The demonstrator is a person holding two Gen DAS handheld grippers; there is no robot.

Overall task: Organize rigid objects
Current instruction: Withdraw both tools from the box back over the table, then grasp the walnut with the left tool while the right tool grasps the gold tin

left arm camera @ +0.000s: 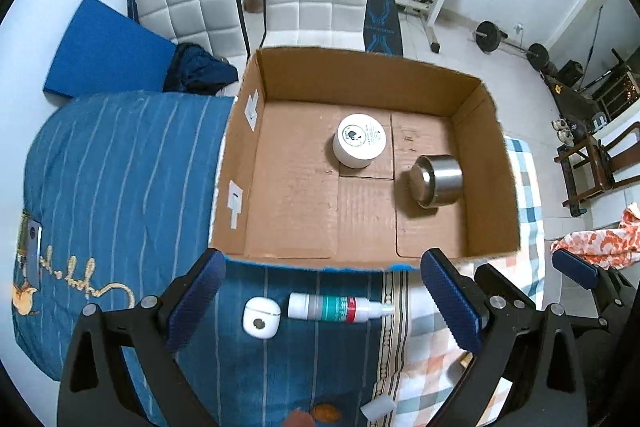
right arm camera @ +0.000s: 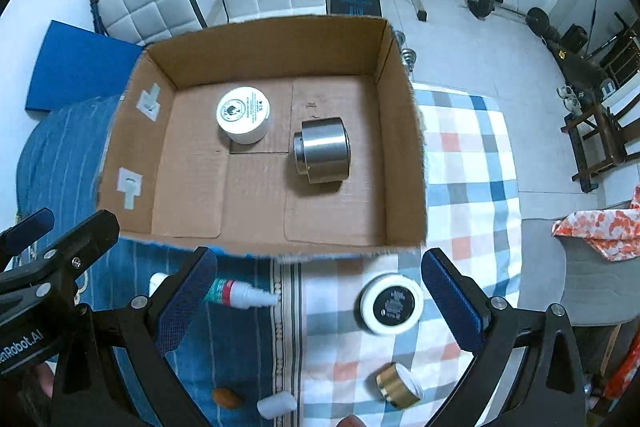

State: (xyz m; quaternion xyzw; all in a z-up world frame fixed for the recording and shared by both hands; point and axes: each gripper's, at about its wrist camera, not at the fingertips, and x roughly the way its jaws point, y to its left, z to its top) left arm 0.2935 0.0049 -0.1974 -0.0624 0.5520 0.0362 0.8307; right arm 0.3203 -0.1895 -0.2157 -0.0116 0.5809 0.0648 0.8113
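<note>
- Both empty: left hand-held gripper (left arm camera: 324, 301) spread wide around the spray bottle (left arm camera: 340, 308) and earbud case (left arm camera: 261, 318); right hand-held gripper (right arm camera: 319, 301) wide, black-lidded jar (right arm camera: 392, 303) between its fingers.
- Risk: the smooth cylindrical bottle, lying flat on soft bedding, may roll from the pads.
- Ahead, the cardboard box (left arm camera: 492, 163) holds a white jar (left arm camera: 360, 141) and a shiny steel canister (left arm camera: 436, 181).

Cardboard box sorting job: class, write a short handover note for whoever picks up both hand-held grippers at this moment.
Left hand-held gripper: open, empty, above the spray bottle and small white case.
Right hand-held gripper: open, empty, near the black-lidded jar.
Done: white jar and steel container lie in the cardboard box.
Left: bottle, case, black-lidded jar, gold-banded jar remain on the bed.
</note>
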